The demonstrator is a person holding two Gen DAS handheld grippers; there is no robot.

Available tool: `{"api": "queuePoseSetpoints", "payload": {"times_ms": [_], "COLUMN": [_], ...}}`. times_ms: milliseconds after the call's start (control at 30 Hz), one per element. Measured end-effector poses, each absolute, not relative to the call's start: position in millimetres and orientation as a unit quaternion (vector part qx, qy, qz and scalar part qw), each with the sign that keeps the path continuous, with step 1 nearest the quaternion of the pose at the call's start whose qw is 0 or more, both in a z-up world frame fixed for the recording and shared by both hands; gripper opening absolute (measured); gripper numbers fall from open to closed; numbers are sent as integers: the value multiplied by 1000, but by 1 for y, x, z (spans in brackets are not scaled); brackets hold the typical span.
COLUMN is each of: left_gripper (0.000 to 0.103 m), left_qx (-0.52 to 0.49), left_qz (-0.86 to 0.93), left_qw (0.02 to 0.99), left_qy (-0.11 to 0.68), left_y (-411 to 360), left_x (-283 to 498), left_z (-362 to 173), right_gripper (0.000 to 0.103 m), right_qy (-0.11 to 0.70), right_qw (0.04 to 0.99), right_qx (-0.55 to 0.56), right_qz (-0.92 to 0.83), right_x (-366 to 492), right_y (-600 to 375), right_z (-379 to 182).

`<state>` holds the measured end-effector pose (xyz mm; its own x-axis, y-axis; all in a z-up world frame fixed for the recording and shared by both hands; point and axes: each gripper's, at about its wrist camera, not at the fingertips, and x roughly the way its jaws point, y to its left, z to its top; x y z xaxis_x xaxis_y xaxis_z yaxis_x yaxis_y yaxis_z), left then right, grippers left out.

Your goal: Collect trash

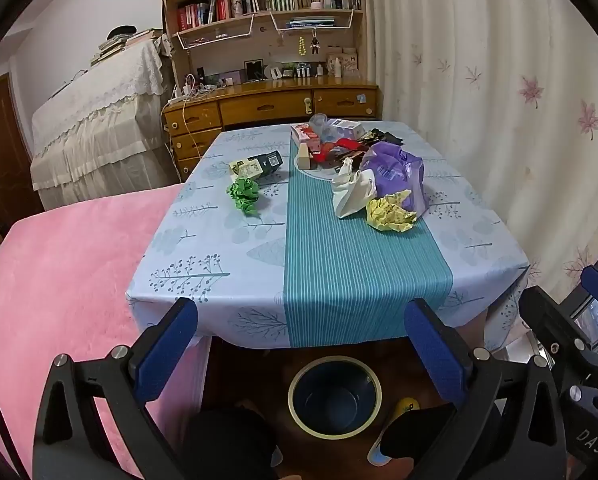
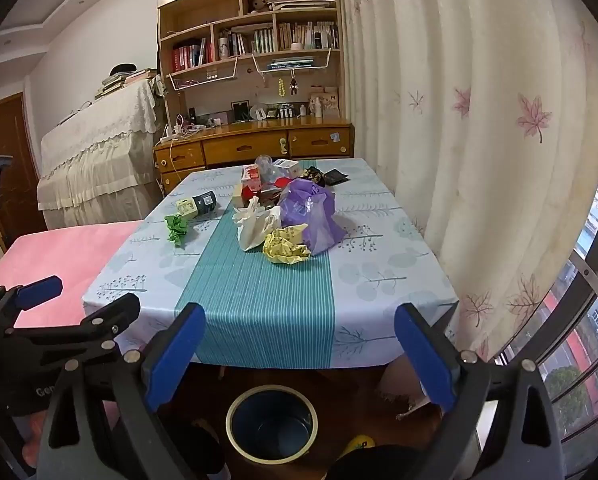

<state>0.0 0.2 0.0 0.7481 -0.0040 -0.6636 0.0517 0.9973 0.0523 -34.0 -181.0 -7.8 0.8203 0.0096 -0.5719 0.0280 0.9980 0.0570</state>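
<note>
Left gripper [image 1: 301, 344]: jaws spread wide, nothing between them, short of the surface's near edge.
Right gripper [image 2: 299, 350]: jaws spread wide, empty, at the near edge.
Trash pile [image 1: 351, 156]: far half of the surface [image 1: 227, 248], well apart from both.
Bin [image 1: 335, 396]: on the floor below the near edge.

A smooth printed tablecloth [image 1: 203, 248] is covering the table, with crumpled green paper [image 1: 243, 194] and crumpled yellow paper [image 1: 391, 214] lying rough and matt beside a thin, faintly glossy purple plastic bag [image 1: 399, 172]. The bin [image 1: 335, 398] on the wooden floor is showing a smooth dark plastic inside and a pale rim. Both grippers are showing matt black plastic frames, shiny metal screws and blue matt pads [image 2: 175, 354], while the pink blanket [image 1: 59, 272] is looking soft and fuzzy.
</note>
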Motion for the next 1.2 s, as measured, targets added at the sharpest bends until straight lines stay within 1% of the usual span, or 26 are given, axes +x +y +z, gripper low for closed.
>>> {"api": "queuePoseSetpoints", "payload": {"times_ms": [733,1200], "left_gripper": [102,101], "left_qx": [32,26], "left_qz": [-17,-23], "left_qw": [934,933], "left_qy": [354,357], "left_y": [1,1], "left_x": [1,9], "left_z": [7,0], "right_gripper": [96,96], "right_qy": [303,303], "right_qw": [952,952], "right_qx": [33,33], "right_qz": [-4,-3], "right_x": [-31,-30], "right_y": [-182,-179], "right_z": [-7,-14]}}
